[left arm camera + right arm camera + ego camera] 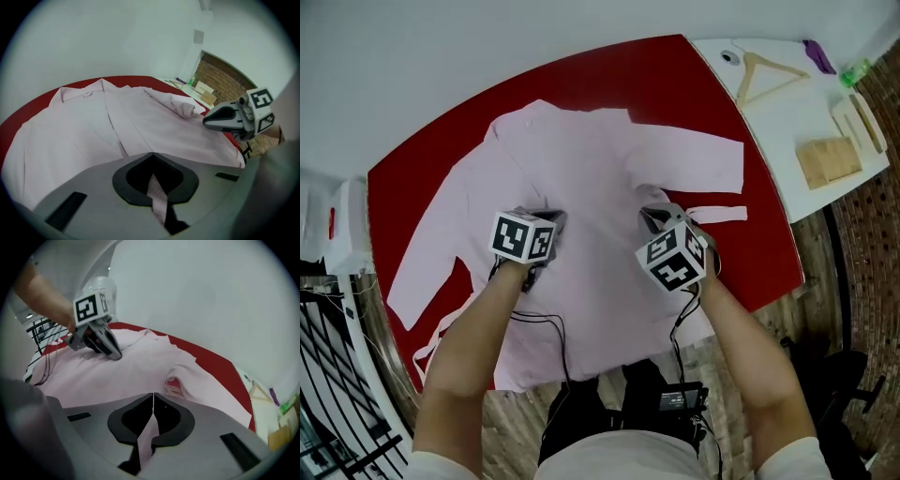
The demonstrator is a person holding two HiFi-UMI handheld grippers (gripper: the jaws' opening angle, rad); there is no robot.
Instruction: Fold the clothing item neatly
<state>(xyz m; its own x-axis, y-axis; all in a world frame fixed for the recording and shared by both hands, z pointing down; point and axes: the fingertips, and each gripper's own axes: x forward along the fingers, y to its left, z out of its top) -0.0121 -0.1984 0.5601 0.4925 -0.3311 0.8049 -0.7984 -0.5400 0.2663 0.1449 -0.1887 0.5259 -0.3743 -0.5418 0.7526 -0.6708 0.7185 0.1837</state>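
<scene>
Head view: left tool (547, 221) and right tool (655, 218) pinch the pink garment (600, 159) spread on the red desk (675, 75).
Each is clamped on only a thin fold of cloth; an uneven pull could slip it free or skew the fold.

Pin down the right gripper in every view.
Head view: right gripper, right of centre, on the pink garment.
Left gripper view: at the right edge.
Right gripper view: the gripper fills the bottom, jaws shut on the pink garment.
Shared landmark: the red table.
</scene>
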